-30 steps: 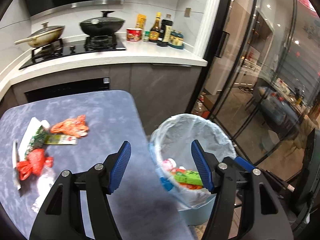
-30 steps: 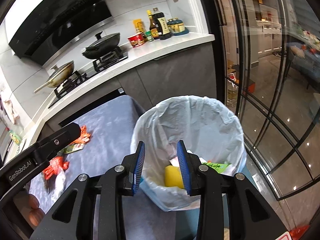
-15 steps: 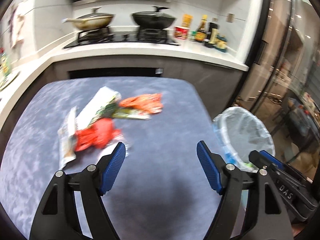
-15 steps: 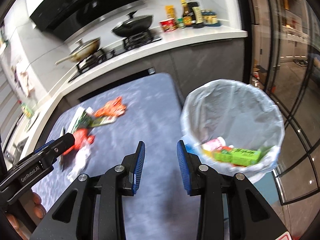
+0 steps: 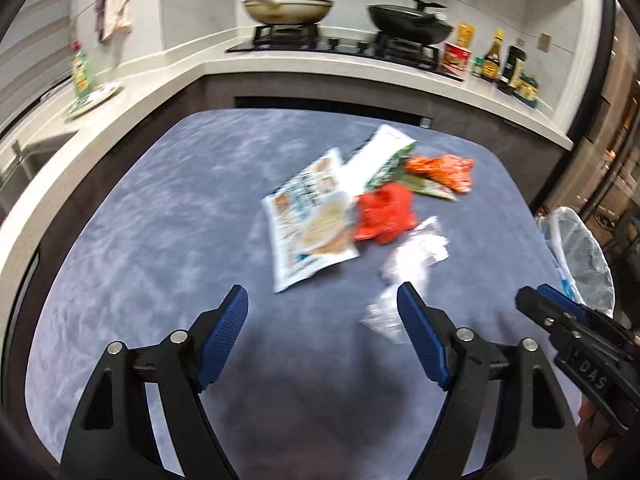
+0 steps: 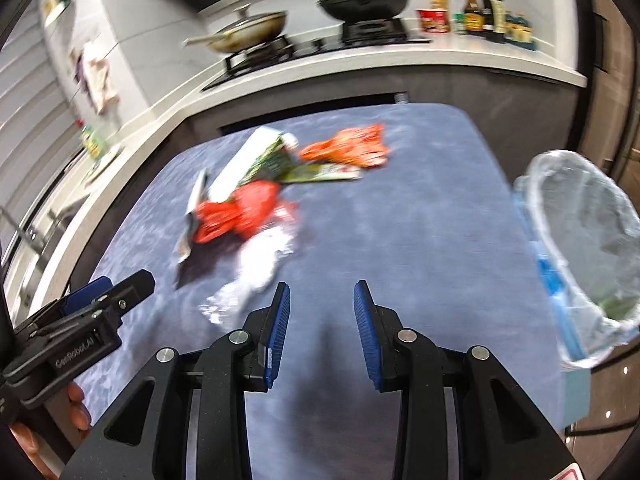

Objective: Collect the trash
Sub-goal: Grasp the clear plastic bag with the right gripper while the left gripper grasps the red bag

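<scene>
Trash lies on the blue-grey table (image 5: 140, 240): a printed flat wrapper (image 5: 310, 220), a red crumpled bag (image 5: 384, 210) (image 6: 240, 210), an orange wrapper (image 5: 444, 170) (image 6: 348, 148), a white-green packet (image 5: 380, 156) (image 6: 256, 156) and clear crumpled plastic (image 5: 412, 256) (image 6: 256, 264). My left gripper (image 5: 322, 338) is open and empty, above the table just short of the clear plastic. My right gripper (image 6: 320, 334) is open and empty, to the right of the plastic. The bin (image 6: 580, 240) (image 5: 576, 248) with a clear liner stands past the table's right edge.
A white counter (image 5: 320, 64) runs behind the table with a hob, a wok (image 5: 286, 8), a black pan (image 5: 410, 24) and sauce bottles (image 5: 492, 56). A sink side counter is on the left. Glass doors are on the right.
Both grippers have swung left, away from the bin and over the table toward the trash pile. Both stay open and empty.
</scene>
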